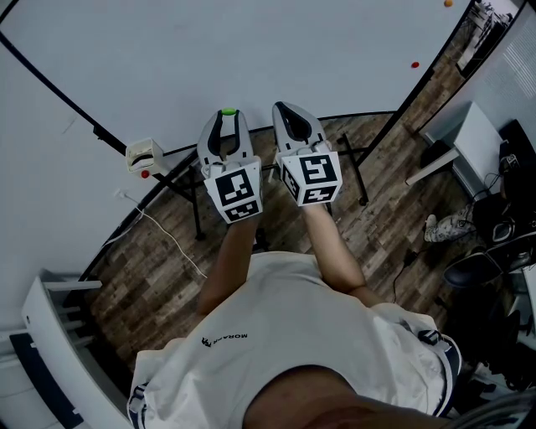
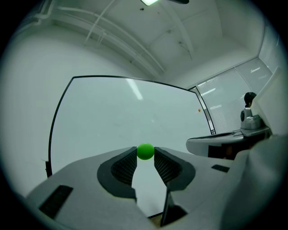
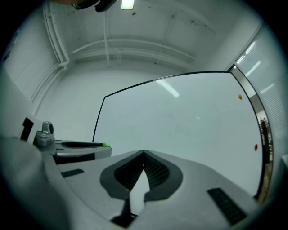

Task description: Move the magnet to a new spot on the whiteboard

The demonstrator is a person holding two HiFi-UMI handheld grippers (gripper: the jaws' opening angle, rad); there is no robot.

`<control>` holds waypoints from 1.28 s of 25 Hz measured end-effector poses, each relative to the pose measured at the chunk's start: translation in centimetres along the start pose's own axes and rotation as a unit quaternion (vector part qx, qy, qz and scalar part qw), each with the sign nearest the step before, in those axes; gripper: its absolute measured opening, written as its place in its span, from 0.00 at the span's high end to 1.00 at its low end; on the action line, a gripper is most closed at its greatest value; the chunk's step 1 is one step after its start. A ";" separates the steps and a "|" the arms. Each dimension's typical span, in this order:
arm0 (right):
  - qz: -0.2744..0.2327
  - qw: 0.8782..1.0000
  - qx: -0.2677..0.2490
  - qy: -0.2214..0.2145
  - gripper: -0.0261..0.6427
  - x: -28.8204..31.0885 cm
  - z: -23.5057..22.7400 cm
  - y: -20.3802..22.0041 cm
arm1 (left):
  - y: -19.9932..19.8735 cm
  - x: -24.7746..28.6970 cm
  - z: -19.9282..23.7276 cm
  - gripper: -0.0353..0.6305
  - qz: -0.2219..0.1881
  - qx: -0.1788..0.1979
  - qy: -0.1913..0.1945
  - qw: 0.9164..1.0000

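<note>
A round green magnet sits pinched between the tips of my left gripper, whose pads press on both its sides. In the head view the same green magnet shows at the tip of the left gripper, held in front of the whiteboard. My right gripper hovers beside it on the right, its jaws shut with nothing between them. From the right gripper view the magnet peeks out at the left gripper's tip. Whether the magnet touches the board I cannot tell.
A small red magnet and an orange one stick near the whiteboard's right edge; both show again as the orange dot and the red dot. An eraser holder hangs at the board's lower left. The board's stand legs and a cable lie below on the wooden floor.
</note>
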State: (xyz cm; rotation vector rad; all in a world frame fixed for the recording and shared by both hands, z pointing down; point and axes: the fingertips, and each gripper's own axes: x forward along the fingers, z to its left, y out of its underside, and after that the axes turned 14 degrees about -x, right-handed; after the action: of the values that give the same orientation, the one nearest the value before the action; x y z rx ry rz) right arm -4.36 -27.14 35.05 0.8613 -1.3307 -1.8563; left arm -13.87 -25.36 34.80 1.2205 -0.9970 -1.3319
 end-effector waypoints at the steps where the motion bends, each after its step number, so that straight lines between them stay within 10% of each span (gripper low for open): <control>1: 0.000 1.000 0.000 0.000 0.94 0.1 0.0 0.1 | 0.1 0.1 0.1 0.76 0.001 -0.001 0.000 1.000; 32: 0.005 1.000 -0.008 0.004 0.94 2.3 -0.2 0.9 | 3.2 3.7 4.3 0.76 0.033 -0.032 -0.020 0.999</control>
State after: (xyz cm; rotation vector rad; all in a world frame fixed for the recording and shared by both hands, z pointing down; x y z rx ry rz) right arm -5.34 -29.30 35.56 0.8519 -1.3101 -1.8512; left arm -17.45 -29.73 38.02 1.1087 -1.0074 -1.3315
